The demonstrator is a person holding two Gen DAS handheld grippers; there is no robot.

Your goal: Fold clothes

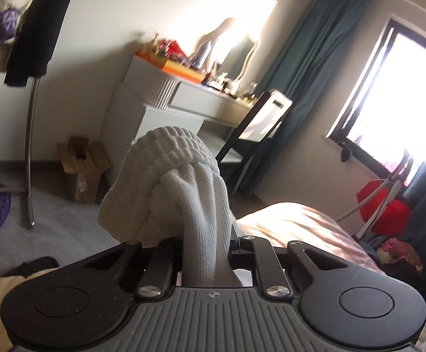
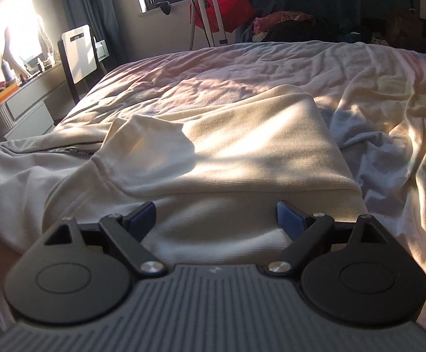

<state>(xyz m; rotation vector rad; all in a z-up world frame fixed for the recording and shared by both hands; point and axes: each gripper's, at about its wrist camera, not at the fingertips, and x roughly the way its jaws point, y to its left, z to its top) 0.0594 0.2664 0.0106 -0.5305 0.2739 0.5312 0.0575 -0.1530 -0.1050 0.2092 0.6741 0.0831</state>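
Observation:
My left gripper (image 1: pixel 207 242) is shut on a white ribbed cuff (image 1: pixel 180 176) of a garment, held up in the air so the cloth bunches over the fingers. In the right wrist view a cream zip-up sweatshirt (image 2: pixel 213 152) lies spread on the bed (image 2: pixel 300 67), with one part folded over its body and a dark zipper (image 2: pixel 66 150) at the left. My right gripper (image 2: pixel 215 217) is open and empty, low over the garment's near edge, its blue pads (image 2: pixel 142 217) wide apart.
A white dresser (image 1: pixel 154 105) with clutter and a mirror stands by the wall, a chair (image 1: pixel 259 123) beside it. A cardboard box (image 1: pixel 81 170) and a metal rack leg (image 1: pixel 31 158) are on the floor. A clothes pile (image 2: pixel 286 23) lies past the bed.

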